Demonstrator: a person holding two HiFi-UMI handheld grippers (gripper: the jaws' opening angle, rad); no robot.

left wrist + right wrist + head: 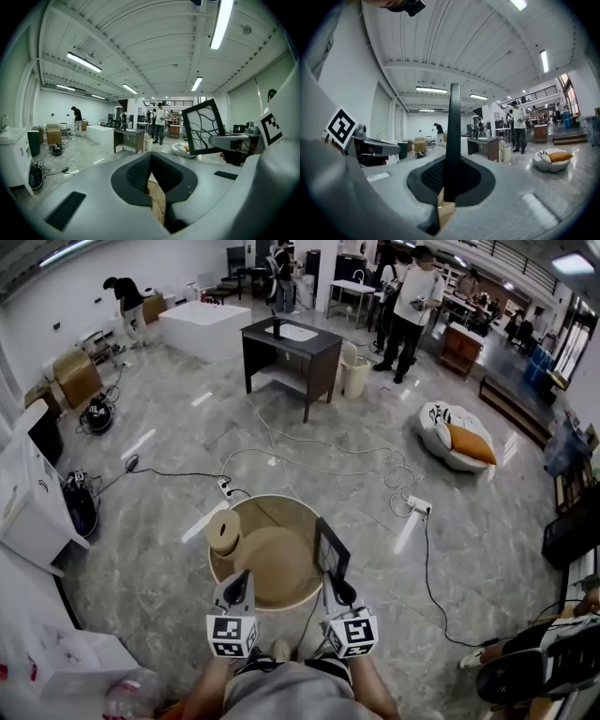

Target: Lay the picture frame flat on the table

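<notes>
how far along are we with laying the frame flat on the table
Done: the right gripper has the frame clamped by its edge. In hand: the frame is held upright at the table, not lying on it. Still to do: tip it over, set it flat and let go. The left gripper is empty.

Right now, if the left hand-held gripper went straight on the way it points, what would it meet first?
Probably the top of the round light-wood table, just past its near rim. The tan cardboard roll stands slightly left of that line; depth is unclear.
</notes>
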